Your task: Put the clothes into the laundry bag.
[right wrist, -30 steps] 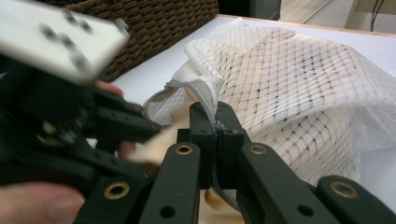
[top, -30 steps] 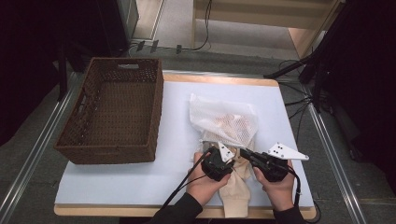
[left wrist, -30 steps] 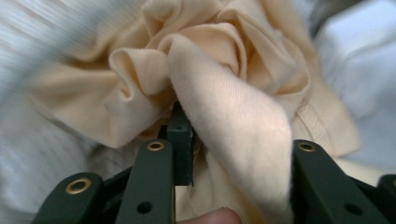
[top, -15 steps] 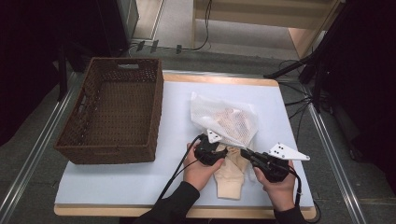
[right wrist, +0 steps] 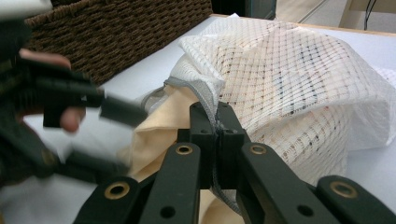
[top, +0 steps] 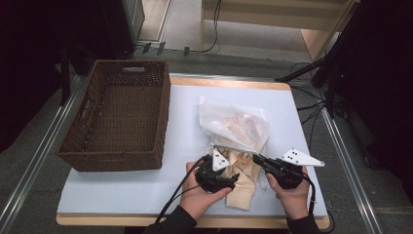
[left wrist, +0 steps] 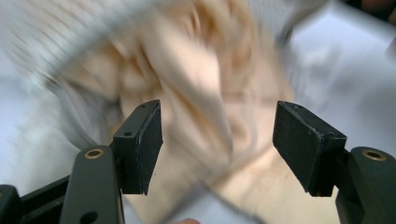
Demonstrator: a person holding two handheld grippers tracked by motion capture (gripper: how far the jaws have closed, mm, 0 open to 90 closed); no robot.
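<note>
A: White table point(top: 146, 190) underneath, wicker basket point(top: 117, 117) at its left end, well apart from the work. Worth worrying about?

B: Hardly. Mesh bag point(top: 234, 122) first: lying right of centre, mouth toward the near edge, with a beige garment point(top: 241, 187) half inside and half spilled out in front.

A: And the right gripper point(right wrist: 217, 126)?

B: Clamped tight on the bag's grey hem, with nothing but mesh between the pads. Probably fine as an anchor, yet could drag the whole bag along if pulled hard.

A: Left gripper point(left wrist: 217, 135)?

B: Just been opening its jaws; holds them fairly wide, with beige cloth loose between and the pads not pressing. Blurred, so hard to say how deep.

A: Biggest risk, then?

B: Closing too shallow and catching only a thin fold. Likely to slip out and leave the garment bunched at the mouth.

A: Next?

B: Nipping mesh together with cloth, moving bag and garment as one.

A: Smallest?

B: Snagging a jaw corner in the netting, or fouling the trailing cable point(top: 178, 192) under the forearm.
</note>
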